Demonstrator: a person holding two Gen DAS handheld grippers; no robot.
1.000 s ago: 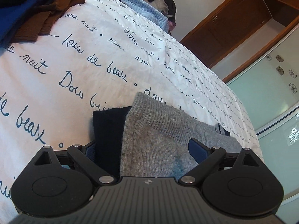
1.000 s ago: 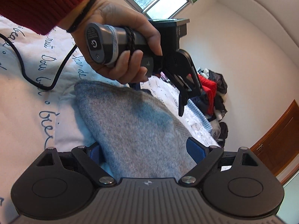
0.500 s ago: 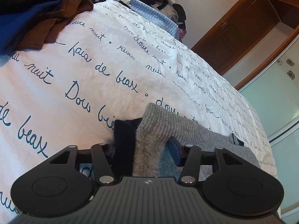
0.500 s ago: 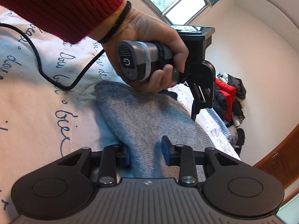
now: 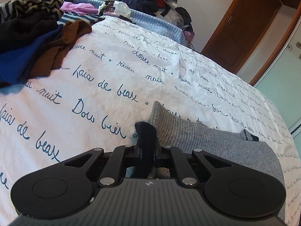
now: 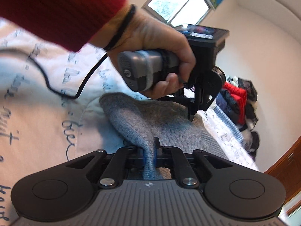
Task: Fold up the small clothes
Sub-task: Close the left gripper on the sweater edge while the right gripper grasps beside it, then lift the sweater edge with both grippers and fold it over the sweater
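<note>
Both claws pinch ribbed grey knit garment [image 5: 216, 143], bunched.

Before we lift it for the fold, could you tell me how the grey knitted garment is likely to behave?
Probably floppy: the grey knitted garment bunches where the right claw pinches it. Likely light and unlikely to slip, since the left claw pinches only its dark edge.

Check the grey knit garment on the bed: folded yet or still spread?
Still spread: the grey knit garment lies flat on the white script-printed bedspread, only its pinched edges lifted.

One grey garment [image 5: 216, 143], two claws, one hand [image 6: 160, 43], one door [image 5: 242, 24], one window [image 6: 180, 5].
</note>
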